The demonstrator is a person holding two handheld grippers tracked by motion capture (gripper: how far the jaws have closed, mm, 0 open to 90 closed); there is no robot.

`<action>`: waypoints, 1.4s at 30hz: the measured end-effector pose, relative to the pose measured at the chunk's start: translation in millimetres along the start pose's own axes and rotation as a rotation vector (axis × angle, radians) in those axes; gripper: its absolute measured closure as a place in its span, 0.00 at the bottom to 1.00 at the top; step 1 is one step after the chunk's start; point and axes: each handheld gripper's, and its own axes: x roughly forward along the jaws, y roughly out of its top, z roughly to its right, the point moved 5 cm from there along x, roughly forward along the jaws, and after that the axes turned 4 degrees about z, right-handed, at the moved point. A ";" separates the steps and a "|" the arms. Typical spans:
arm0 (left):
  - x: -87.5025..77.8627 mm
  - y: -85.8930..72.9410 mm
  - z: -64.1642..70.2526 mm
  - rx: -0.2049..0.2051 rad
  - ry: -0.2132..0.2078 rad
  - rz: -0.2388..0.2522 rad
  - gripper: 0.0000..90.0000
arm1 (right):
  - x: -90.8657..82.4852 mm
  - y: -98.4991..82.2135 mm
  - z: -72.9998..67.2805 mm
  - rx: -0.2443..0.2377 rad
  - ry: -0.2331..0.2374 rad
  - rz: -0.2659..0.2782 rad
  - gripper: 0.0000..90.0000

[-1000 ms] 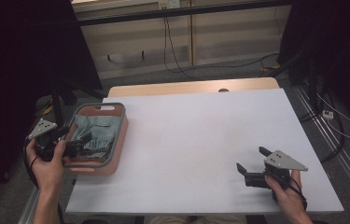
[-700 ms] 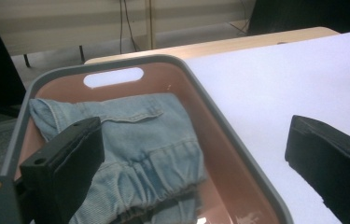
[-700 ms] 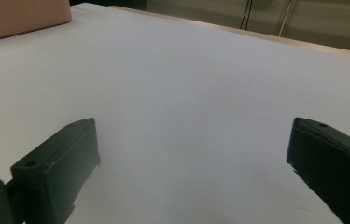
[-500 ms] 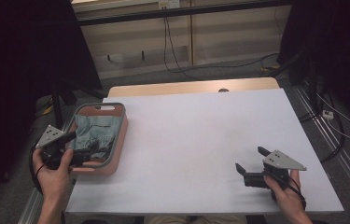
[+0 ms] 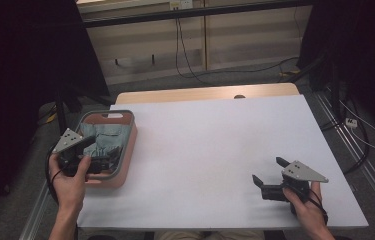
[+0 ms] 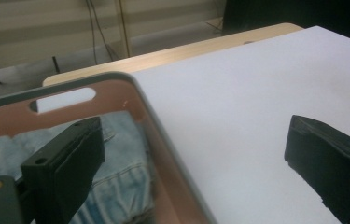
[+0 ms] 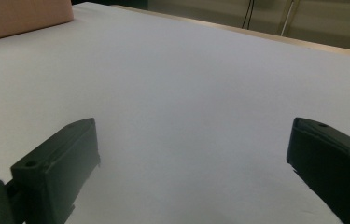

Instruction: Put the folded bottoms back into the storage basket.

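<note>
**Reaching into the bin for the denim**

While the left gripper (image 5: pixel 106 163) hangs over the near edge of the bin (image 5: pixel 131 134), its jaws stand wide apart and hold nothing. In the left gripper view one jaw is above the denim (image 6: pixel 121 186) and the other is out over the table (image 6: pixel 238 107), so the bin's right wall lies between them. The denim sits folded inside the bin, at the table's left side.

To do the grab well, I judge the gripper should first shift left until both jaws are inside the wall; closing from here would likely pinch the rim instead of cloth. Then tip the jaws down and sink them into a raised fold, not a flat layer, so the pads bite through enough fabric to lift. Close firmly, since denim is heavy and may slip, and lift straight up to keep the bin from dragging along.

The right gripper (image 5: pixel 265 183) rests low over bare table near the front right corner, jaws wide and empty, well apart from the bin. It could steady the bin's rim if the bin starts to slide.
</note>
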 end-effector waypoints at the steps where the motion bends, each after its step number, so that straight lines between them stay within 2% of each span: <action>1: 2.0 0.9 2.6 0.007 -0.007 -0.005 0.06 | -0.1 0.0 0.2 -0.001 -0.001 0.001 0.03; 6: 8.7 4.5 15.0 0.047 -0.022 -0.017 0.06 | -1.0 0.1 0.6 -0.001 -0.001 0.002 0.03; 20: 29.1 12.2 36.6 0.065 -0.089 -0.020 0.06 | -1.3 0.3 1.0 -0.002 -0.004 0.003 0.03; 26: 41.5 11.8 45.4 0.086 -0.128 -0.034 0.06 | -1.9 0.5 0.4 -0.003 -0.003 0.004 0.03; 32: 53.7 8.1 52.0 0.075 -0.154 -0.049 0.06 | -1.8 0.4 0.7 -0.002 -0.002 0.004 0.03; 36: 60.2 4.7 59.6 0.090 -0.165 -0.060 0.06 | -1.6 0.4 0.5 -0.003 -0.002 0.004 0.03; 39: 65.3 1.1 64.1 0.073 -0.191 -0.075 0.06 | -1.7 0.4 0.4 -0.002 -0.001 0.004 0.02; 42: 69.6 -1.0 67.3 0.067 -0.196 -0.080 0.06 | -1.6 0.4 0.7 -0.003 -0.001 0.004 0.03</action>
